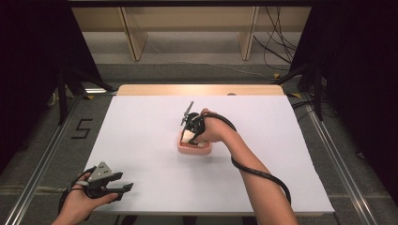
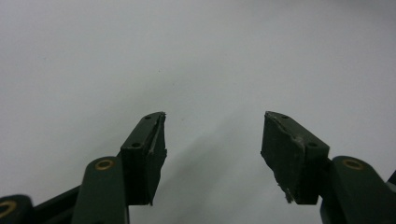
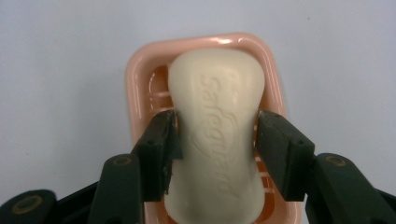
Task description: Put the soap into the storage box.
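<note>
A cream bar of soap (image 3: 215,135) with raised lettering lies lengthwise in a pink soap dish (image 3: 140,74). My right gripper (image 3: 215,140) points down on it, both jaws pressed against the bar's narrow waist. In the high view that gripper (image 1: 191,133) stands over the pink soap dish (image 1: 206,149) near the middle of the white table (image 1: 141,140), and a sliver of the soap (image 1: 187,137) shows under it. My left gripper (image 1: 123,188) rests at the table's near left corner, open, with bare white surface between its jaws; the left gripper view shows the left gripper (image 2: 212,144) spread wide.
The white sheet covers the table, with a wooden strip (image 1: 197,89) at its far edge. Metal rails run along the floor at both sides. A "5" (image 1: 80,128) is marked on the floor at left. Cables lie at the back right.
</note>
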Tool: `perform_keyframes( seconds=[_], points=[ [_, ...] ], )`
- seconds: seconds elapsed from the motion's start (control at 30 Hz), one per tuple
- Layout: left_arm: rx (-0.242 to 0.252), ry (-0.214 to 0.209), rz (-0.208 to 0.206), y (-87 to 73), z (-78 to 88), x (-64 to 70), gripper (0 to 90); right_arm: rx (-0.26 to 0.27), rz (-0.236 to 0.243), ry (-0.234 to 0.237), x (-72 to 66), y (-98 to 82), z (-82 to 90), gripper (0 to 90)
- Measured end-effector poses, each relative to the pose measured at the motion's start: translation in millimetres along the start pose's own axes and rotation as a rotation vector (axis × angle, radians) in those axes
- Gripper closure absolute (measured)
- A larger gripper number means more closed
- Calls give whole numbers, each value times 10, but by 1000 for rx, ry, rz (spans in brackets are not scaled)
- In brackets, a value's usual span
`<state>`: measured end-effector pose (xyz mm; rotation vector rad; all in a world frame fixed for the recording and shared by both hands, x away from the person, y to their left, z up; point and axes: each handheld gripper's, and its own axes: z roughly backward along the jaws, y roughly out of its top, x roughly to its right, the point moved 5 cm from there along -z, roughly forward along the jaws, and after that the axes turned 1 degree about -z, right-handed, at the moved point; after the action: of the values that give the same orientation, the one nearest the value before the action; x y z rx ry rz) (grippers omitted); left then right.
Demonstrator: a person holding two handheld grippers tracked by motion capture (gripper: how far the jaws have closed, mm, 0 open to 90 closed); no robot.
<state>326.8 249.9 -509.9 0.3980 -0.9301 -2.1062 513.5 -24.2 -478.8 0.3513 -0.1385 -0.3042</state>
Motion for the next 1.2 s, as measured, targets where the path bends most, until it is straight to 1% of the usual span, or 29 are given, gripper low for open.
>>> perform_keyframes(
  seconds=[0.07,0.1,0.2,0.33,0.37,0.4,0.43,0.47,0.5,0.57,0.6,0.7,0.8,0.83,0.87,0.9,0.97,1.0,1.1,1.17,1.2],
  points=[
    [0,1,-2,0,0,0,392,15,12,-12,10,13,35,469],
    [1,1,-1,1,1,1,392,12,1,-14,2,9,54,468],
    [1,2,-2,1,3,-1,392,24,11,-15,-7,-7,100,466],
    [0,3,-3,0,1,-1,392,34,-12,-37,-22,-67,180,466],
    [0,1,3,-2,0,4,392,40,-22,-37,-30,-92,201,467],
    [-3,-2,12,-5,-3,8,392,43,-16,-47,-22,-105,215,468],
    [-13,0,1,-8,3,0,392,40,-37,-47,-39,-129,236,470],
    [-13,2,0,-8,3,-2,392,49,-28,-50,-33,-147,259,470],
    [-12,4,1,-8,2,-3,392,64,-34,-57,-30,-161,280,471],
    [-13,6,-16,-5,8,-12,392,78,-61,-67,-36,-197,322,472],
    [-13,3,0,-10,4,-2,392,89,-75,-72,-41,-215,345,472],
    [-13,3,2,-12,2,-1,392,111,-104,-78,-65,-288,407,470],
    [-13,7,-2,-11,4,-4,392,120,-115,-74,-95,-365,447,468],
    [-13,7,-14,-9,8,-11,392,124,-121,-76,-107,-394,459,467],
    [-13,8,-13,-9,7,-11,392,125,-129,-75,-123,-423,474,466],
    [0,8,0,-3,0,-2,392,127,-135,-76,-136,-450,485,465],
    [3,10,1,-2,1,-2,392,144,-140,-77,-159,-504,508,461],
    [3,11,2,-2,1,-3,392,143,-153,-75,-173,-527,520,459],
    [1,11,1,-5,0,-5,392,155,-153,-71,-209,-609,543,458],
    [-43,12,-48,-21,29,-39,392,152,-174,-83,-230,-675,558,457],
    [-33,12,-35,-18,22,-30,392,158,-179,-79,-240,-706,562,457]
  ],
)
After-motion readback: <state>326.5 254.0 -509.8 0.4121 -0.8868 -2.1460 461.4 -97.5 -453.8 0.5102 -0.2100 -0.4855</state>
